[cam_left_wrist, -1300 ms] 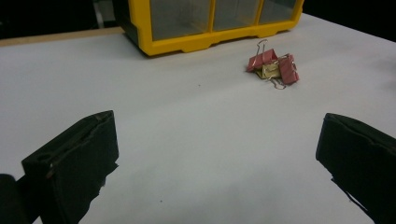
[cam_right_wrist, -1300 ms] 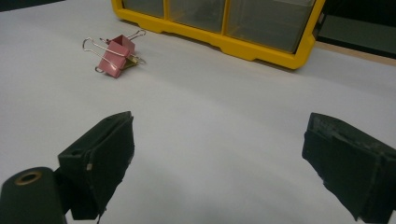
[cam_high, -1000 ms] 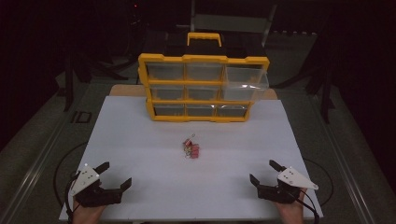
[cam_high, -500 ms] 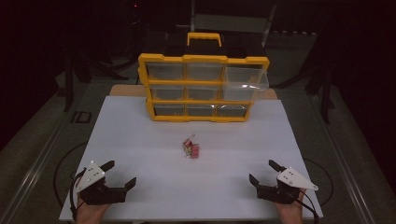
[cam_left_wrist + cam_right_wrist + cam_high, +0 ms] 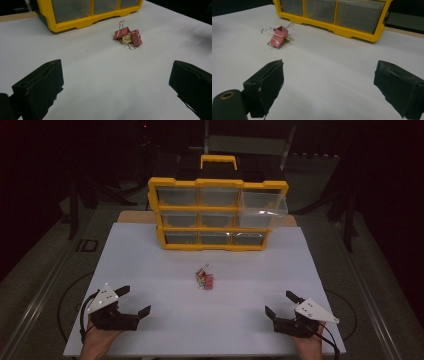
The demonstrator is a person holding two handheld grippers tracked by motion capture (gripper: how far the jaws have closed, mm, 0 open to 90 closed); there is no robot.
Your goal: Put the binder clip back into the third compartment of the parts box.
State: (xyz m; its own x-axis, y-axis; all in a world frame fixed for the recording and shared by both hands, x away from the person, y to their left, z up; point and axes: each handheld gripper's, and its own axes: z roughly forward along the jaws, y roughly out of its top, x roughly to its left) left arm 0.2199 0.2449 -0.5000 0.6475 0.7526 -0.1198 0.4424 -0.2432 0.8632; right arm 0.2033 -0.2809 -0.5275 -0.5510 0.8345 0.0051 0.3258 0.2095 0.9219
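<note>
A small heap of pink binder clips point(image 5: 204, 279) with wire handles lies in the middle of the white table point(image 5: 150, 255). The clips point(image 5: 128, 37) sit ahead of the left jaws, and they point(image 5: 278, 36) appear to the left of the right jaws. Behind them stands a yellow drawer organizer point(image 5: 217, 215) with clear drawers; its top right drawer point(image 5: 262, 204) is pulled out. My left gripper point(image 5: 135, 300) rests open near the front left edge with nothing in it point(image 5: 115, 82). My right gripper point(image 5: 280, 303) stands open at the front right, also holding nothing point(image 5: 329, 82).
The organizer's yellow base point(image 5: 82, 21) runs along the far side of the table, and its lower drawers point(image 5: 359, 15) look closed. A dark floor and stands surround the table. A wooden strip point(image 5: 135, 216) shows behind the white top.
My left gripper has edged slightly to the right and forward. The right gripper and the clips have stayed put.
</note>
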